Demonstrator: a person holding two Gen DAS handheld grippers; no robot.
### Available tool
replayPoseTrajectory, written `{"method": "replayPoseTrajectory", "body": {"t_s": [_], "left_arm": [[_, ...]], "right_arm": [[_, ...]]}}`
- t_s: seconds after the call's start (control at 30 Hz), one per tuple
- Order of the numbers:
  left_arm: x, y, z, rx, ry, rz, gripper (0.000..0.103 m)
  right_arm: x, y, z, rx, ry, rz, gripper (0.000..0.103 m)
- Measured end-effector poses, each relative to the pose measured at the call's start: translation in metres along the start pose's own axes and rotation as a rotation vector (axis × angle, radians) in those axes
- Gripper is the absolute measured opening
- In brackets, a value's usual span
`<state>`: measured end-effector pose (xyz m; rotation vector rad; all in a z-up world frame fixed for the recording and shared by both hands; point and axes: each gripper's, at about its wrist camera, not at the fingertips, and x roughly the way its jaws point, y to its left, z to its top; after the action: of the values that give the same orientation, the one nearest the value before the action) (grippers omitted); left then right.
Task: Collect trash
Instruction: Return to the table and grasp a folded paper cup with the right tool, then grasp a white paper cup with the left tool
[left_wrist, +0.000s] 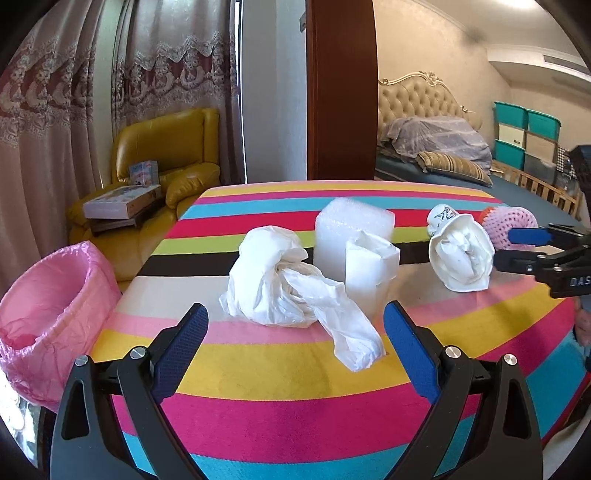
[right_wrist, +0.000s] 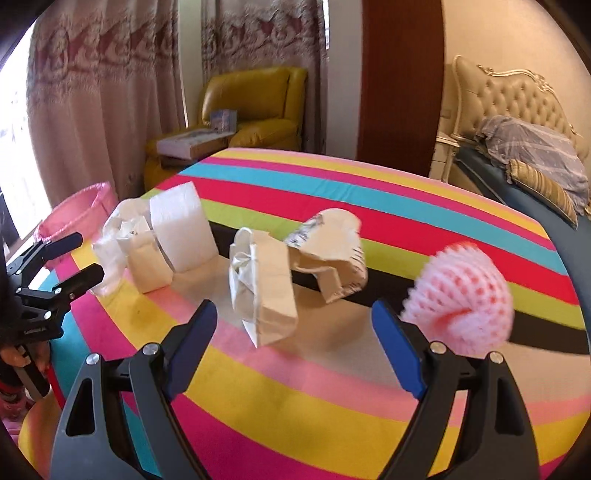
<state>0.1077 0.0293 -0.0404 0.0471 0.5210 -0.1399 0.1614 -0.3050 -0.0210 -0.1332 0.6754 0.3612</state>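
Note:
Trash lies on the striped table (left_wrist: 280, 376). In the left wrist view a crumpled white plastic bag (left_wrist: 280, 284) sits just ahead of my open left gripper (left_wrist: 295, 332), with a bubble-wrap block (left_wrist: 351, 225), a small white paper bag (left_wrist: 369, 266), a crushed paper cup (left_wrist: 461, 254) and a pink foam net (left_wrist: 509, 221) behind. My right gripper (right_wrist: 295, 328) is open and empty, with a white paper bag (right_wrist: 262, 284) just ahead of it, the crushed cup (right_wrist: 332, 254) behind and the foam net (right_wrist: 461, 295) at its right finger. A pink-lined bin (left_wrist: 48, 306) stands left of the table.
A yellow armchair (left_wrist: 166, 155) holding boxes stands behind the table at the left. A wooden door edge (left_wrist: 340, 88) and a bed (left_wrist: 432, 140) lie beyond. The right gripper shows at the right edge of the left wrist view (left_wrist: 517, 247), the left gripper at the left edge of the right wrist view (right_wrist: 88, 258).

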Motion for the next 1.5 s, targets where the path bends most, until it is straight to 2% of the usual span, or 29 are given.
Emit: {"method": "replayPoseTrajectory", "body": {"t_s": [0.17, 0.33, 0.43, 0.53, 0.77, 0.97, 1.1, 1.3, 1.5], "left_arm": [[-0.002, 0.000, -0.001, -0.004, -0.019, -0.002, 0.090], [-0.002, 0.000, -0.002, -0.002, -0.021, -0.002, 0.090], [-0.002, 0.000, -0.002, -0.002, -0.022, -0.001, 0.090], [-0.002, -0.001, -0.002, 0.000, -0.020, 0.001, 0.090], [-0.001, -0.001, -0.002, 0.009, -0.023, 0.007, 0.090], [-0.002, -0.004, -0.002, 0.022, -0.028, 0.018, 0.090], [-0.002, -0.007, -0.002, 0.037, -0.029, 0.024, 0.090], [-0.002, -0.008, -0.003, 0.047, -0.029, 0.033, 0.090], [0.004, -0.012, -0.001, 0.068, 0.011, 0.015, 0.090]], "right_arm": [[0.022, 0.012, 0.016, -0.034, 0.054, 0.008, 0.082], [0.038, 0.016, 0.020, -0.034, 0.084, 0.006, 0.075], [0.044, 0.017, 0.016, -0.035, 0.095, 0.000, 0.066], [0.047, 0.017, 0.009, -0.031, 0.116, 0.017, 0.045], [0.023, 0.020, 0.001, -0.050, 0.029, 0.015, 0.044], [-0.006, 0.027, -0.011, -0.083, -0.054, -0.054, 0.043], [-0.025, 0.018, -0.017, -0.043, -0.111, -0.092, 0.043], [-0.036, 0.009, -0.019, -0.009, -0.160, -0.115, 0.043], [-0.041, 0.006, -0.020, -0.004, -0.186, -0.108, 0.043]]}}
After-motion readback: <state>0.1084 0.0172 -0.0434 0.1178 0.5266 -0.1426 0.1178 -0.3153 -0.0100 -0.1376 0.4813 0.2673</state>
